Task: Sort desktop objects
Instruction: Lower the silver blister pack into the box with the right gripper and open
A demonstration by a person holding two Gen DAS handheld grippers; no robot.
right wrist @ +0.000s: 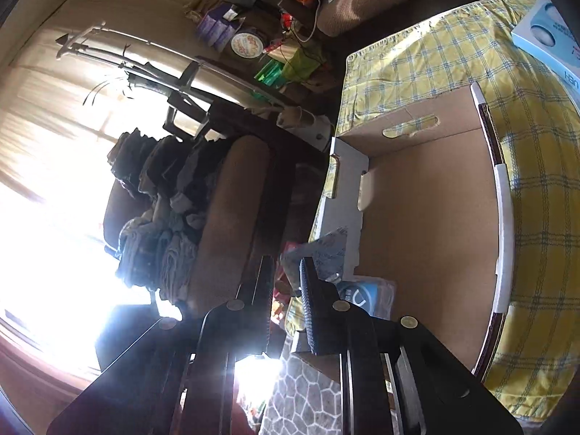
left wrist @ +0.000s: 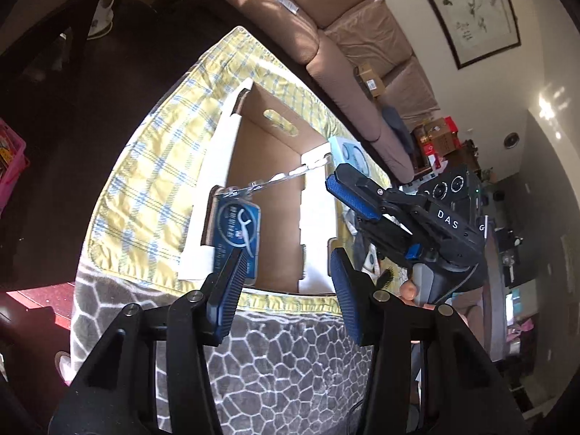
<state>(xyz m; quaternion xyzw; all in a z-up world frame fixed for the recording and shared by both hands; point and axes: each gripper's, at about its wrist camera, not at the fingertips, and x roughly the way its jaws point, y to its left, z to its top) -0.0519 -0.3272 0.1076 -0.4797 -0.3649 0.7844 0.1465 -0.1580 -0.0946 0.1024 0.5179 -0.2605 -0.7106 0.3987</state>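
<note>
A blue pack of floss picks point(left wrist: 237, 233) in a clear plastic bag hangs over the near left rim of an open cardboard box point(left wrist: 268, 137). The bag's clear top is stretched taut up to my right gripper point(left wrist: 331, 179), which is shut on it at the box's far right corner. My left gripper point(left wrist: 286, 252) stands open; the pack's lower edge lies against its left pad point(left wrist: 226, 290), and the right pad is clear of it. In the right wrist view the right gripper point(right wrist: 286, 264) has its fingers close together, with the pack point(right wrist: 362, 297) just beyond, inside the box point(right wrist: 427, 217).
The box sits on a yellow checked cloth point(left wrist: 152, 181) over a grey honeycomb blanket point(left wrist: 282, 355). A light blue carton point(left wrist: 349, 154) lies behind the box's right corner. A small black brush point(left wrist: 386, 277) lies to the right. A brown sofa point(left wrist: 326, 29) runs behind the table.
</note>
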